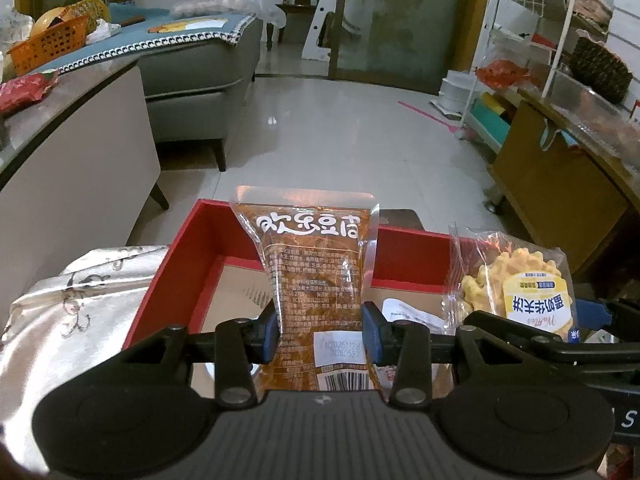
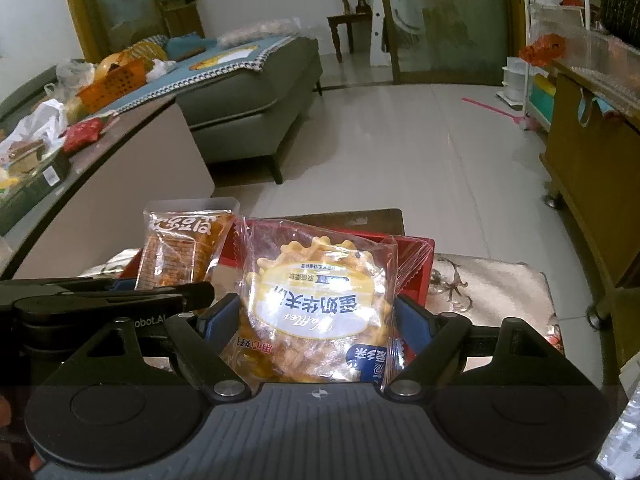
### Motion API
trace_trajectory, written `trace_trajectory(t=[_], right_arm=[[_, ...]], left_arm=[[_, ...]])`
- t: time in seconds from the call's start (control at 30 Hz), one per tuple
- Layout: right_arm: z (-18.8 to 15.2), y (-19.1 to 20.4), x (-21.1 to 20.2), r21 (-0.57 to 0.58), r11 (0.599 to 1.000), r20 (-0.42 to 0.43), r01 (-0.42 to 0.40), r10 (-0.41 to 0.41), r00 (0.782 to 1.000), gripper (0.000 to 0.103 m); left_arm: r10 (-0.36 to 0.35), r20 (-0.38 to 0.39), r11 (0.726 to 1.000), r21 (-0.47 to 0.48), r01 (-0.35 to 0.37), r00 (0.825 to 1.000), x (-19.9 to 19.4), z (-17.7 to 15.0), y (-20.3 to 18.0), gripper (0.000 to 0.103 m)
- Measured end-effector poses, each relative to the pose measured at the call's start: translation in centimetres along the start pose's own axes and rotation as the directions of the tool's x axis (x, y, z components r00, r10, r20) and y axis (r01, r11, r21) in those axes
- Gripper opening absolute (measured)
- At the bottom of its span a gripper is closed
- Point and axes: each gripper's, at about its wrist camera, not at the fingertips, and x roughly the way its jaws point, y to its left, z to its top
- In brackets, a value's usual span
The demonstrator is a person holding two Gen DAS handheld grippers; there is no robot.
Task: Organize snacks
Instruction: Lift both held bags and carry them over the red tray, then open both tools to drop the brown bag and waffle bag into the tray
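Observation:
My left gripper (image 1: 319,334) is shut on a brown tofu snack packet (image 1: 312,256), which stands upright between the blue pads over a red box (image 1: 180,272) with a cardboard floor. My right gripper (image 2: 316,328) is shut on a clear bag with a yellow waffle (image 2: 316,300), pads pressing both of its sides. The waffle bag (image 1: 520,292) shows to the right in the left wrist view, also above the box. The brown packet (image 2: 180,248) appears left of the waffle in the right wrist view, the red box (image 2: 416,272) behind both.
The box rests on a silvery patterned cloth (image 1: 72,312). A long counter (image 1: 80,128) at left carries an orange basket (image 1: 48,44) and red packets. A grey sofa (image 1: 200,72) is behind it. A wooden cabinet (image 1: 560,184) and white wire rack (image 1: 532,40) line the right side.

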Motion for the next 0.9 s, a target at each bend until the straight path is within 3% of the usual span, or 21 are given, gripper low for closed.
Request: trace_trajectory(t=[0.4,0.9], right_arm=[[-0.7,-0.2,3.7,-0.011,1.0,-0.042,0.018,-0.018,0.999,0.086],[-0.8,1.2,4.7,-0.108,0.991,-0.04,0.074,-0.078,0.996,0.088]], left_arm=[[0.016,-0.061,1.0,-0.022,-0.017,0.998,4.1,-0.8,0.6,0.035],[0.077,-0.075,0.997,0.016,-0.076,0.994,4.7,-1.3,1.3,0.042]])
